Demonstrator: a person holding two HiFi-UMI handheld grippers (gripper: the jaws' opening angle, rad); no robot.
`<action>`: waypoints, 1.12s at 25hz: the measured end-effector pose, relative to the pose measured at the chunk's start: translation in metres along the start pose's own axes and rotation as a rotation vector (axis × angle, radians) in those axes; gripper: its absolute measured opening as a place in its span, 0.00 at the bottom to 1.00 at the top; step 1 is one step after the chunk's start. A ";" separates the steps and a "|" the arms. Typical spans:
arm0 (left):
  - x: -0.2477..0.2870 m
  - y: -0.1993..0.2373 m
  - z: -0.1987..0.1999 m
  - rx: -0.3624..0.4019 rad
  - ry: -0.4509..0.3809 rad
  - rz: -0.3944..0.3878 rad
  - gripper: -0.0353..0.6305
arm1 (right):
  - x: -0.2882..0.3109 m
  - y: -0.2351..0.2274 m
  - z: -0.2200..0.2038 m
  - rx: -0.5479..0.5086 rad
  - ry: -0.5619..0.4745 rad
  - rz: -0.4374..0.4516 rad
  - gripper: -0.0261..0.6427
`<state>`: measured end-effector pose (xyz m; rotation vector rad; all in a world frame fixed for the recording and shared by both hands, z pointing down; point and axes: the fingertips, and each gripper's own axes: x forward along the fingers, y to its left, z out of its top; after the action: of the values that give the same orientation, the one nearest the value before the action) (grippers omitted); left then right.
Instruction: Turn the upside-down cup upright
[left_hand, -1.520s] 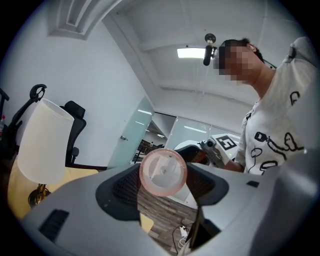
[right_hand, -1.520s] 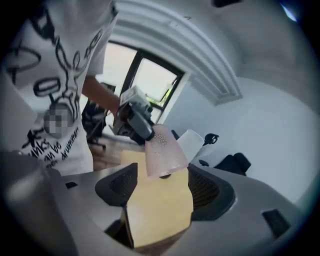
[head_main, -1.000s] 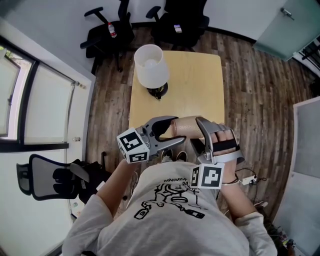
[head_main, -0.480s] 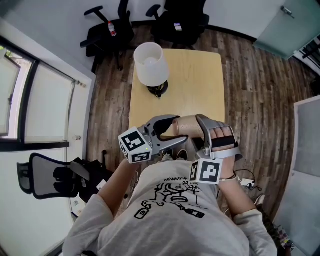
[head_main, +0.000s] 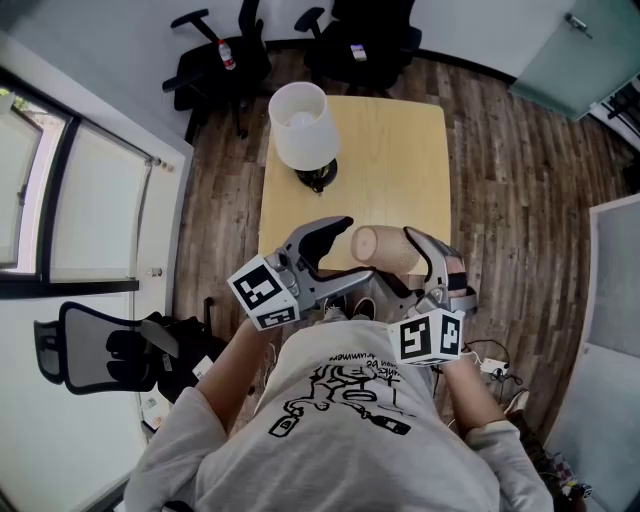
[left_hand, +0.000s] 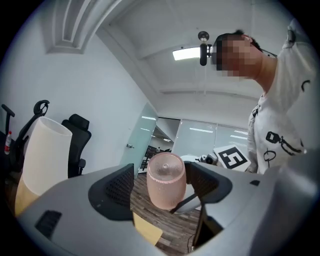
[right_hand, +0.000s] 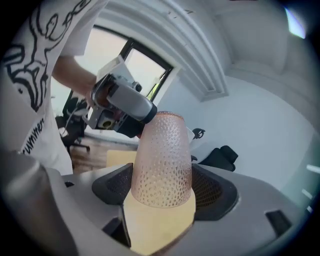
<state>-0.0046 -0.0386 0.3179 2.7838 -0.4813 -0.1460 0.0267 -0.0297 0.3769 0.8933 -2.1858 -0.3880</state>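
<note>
Looking down from the head view, we see the pink dimpled cup (head_main: 383, 246) off the table (head_main: 400, 150), in the air over its near edge, just in front of the person's chest. It lies roughly on its side, its closed, rounded base turned to the left. The right gripper (right_hand: 162, 175) pinches the cup: in the right gripper view both dark pads press on its textured wall from either side, and the cup narrows away from the camera. The left gripper (left_hand: 162, 172) stands just to the left with its jaws spread; they have just been opening, and in the left gripper view the cup's base end sits between them, with a clear gap at the left pad and the right pad close beside the cup but not pressing on it. On the far left part of the table stands a lamp (head_main: 300, 130) with a white shade. Beyond the table, black office chairs (head_main: 215, 60) stand on the wooden floor (head_main: 520, 180).
</note>
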 end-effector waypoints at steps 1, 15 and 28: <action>0.002 -0.001 0.004 0.014 -0.006 -0.004 0.57 | 0.000 0.001 0.004 0.075 -0.054 0.014 0.56; 0.040 -0.023 0.026 0.168 0.013 -0.065 0.57 | -0.014 -0.021 0.031 0.521 -0.533 -0.015 0.56; 0.047 -0.019 0.002 0.215 0.061 -0.032 0.52 | 0.001 -0.009 0.016 0.496 -0.523 0.011 0.56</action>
<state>0.0448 -0.0382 0.3079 2.9968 -0.4615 -0.0172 0.0189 -0.0368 0.3617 1.1343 -2.8402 -0.0669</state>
